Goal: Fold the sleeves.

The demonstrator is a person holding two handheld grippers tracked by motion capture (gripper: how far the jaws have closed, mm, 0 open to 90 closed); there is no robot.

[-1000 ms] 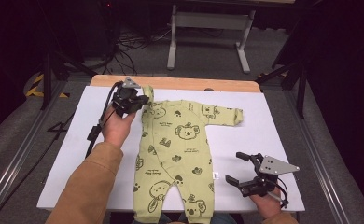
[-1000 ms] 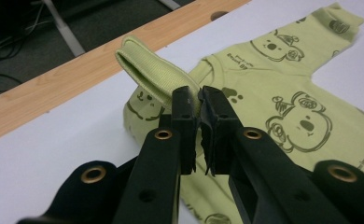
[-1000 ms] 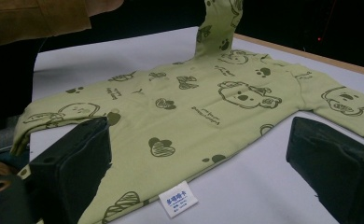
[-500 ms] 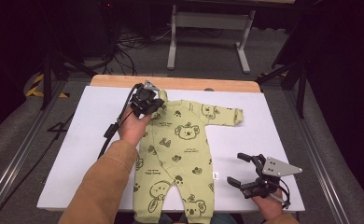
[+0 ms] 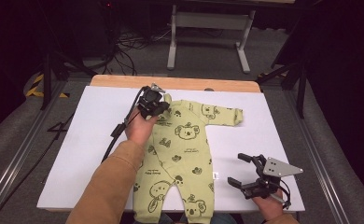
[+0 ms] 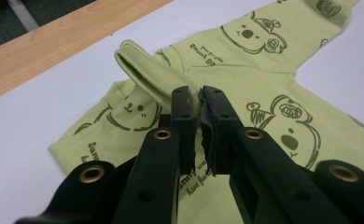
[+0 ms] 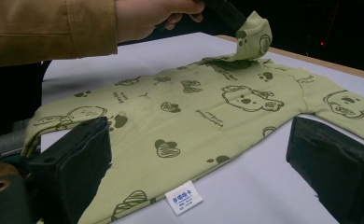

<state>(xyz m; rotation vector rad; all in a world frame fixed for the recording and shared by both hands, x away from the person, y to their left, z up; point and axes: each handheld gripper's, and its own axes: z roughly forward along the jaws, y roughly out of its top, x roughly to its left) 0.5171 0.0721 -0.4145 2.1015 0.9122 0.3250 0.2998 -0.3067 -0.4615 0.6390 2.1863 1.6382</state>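
White board (image 5: 77, 140) covers our table, and the green baby suit (image 5: 180, 158) lies flat on it. Our left gripper (image 6: 195, 100) pinches the sleeve cuff (image 6: 143, 70) to fold it over. Our right gripper (image 5: 245, 175) waits wide open, holding nothing.

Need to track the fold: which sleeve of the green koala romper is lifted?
The sleeve pinched in the left gripper, folded up over the chest; the other sleeve lies flat, outstretched.

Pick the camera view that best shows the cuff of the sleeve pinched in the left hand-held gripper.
The left gripper view: the ribbed cuff sits close up, clamped between the black jaws. The high view shows the left hand-held gripper covering most of it. The right gripper view shows the cuff lifted, far off.
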